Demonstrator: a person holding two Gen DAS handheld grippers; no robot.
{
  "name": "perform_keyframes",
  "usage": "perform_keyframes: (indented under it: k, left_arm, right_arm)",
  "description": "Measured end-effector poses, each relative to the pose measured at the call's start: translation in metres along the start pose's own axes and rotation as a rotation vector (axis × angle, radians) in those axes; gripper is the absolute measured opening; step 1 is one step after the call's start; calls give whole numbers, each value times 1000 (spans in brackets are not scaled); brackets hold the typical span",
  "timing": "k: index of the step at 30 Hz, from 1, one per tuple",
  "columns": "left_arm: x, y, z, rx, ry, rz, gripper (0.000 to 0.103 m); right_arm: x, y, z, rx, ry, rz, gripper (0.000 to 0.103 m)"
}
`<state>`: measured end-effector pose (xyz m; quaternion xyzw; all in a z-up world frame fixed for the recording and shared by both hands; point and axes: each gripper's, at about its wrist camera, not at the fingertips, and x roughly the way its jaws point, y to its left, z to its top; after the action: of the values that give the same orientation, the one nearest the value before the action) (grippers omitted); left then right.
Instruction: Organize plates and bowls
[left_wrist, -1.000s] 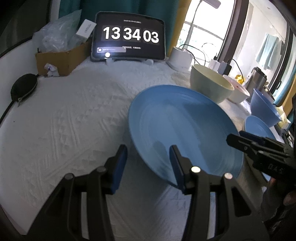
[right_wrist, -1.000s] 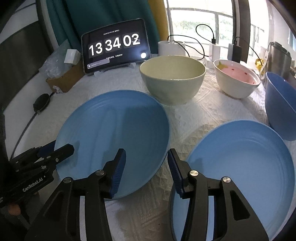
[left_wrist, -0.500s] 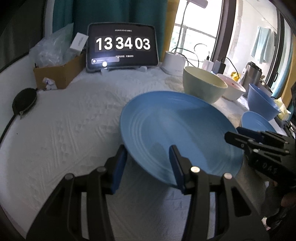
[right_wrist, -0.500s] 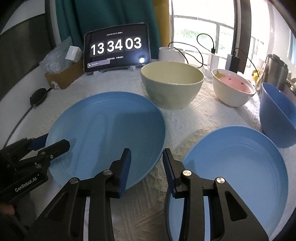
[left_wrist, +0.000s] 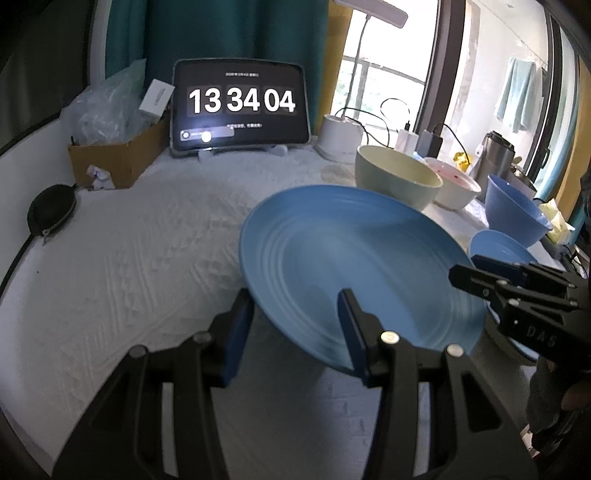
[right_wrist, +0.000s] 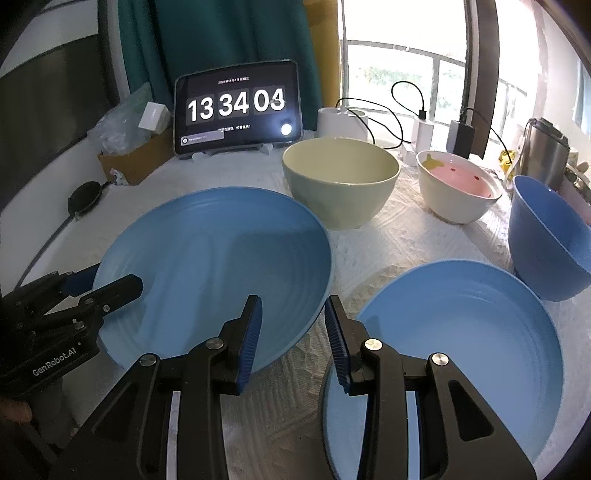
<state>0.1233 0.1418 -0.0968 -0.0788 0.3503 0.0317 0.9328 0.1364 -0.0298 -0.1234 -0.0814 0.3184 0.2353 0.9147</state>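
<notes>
White cloth (right_wrist: 399, 236), two plates (right_wrist: 214, 266), three bowls (right_wrist: 340, 184)

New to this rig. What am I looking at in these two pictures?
There is no robot. A person holds a two-finger gripper in each hand, and each carries a fisheye camera looking along its fingers. One picture is from the left gripper, the other from the right gripper. On the white cloth are a left blue plate, a right blue plate, a cream bowl, a pink-lined bowl, a blue bowl and a clock tablet. Both grippers straddle the left blue plate's rim. The right gripper's jaws have just been closing. A firm clamp is unclear.
</notes>
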Motion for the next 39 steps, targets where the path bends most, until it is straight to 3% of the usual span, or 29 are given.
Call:
perform_keyframes:
  k: [39]
  left_arm:
    - [-21, -63, 3, 101, -8, -55, 48]
  right_arm:
    - [-56, -48, -15, 91, -79, -11, 38]
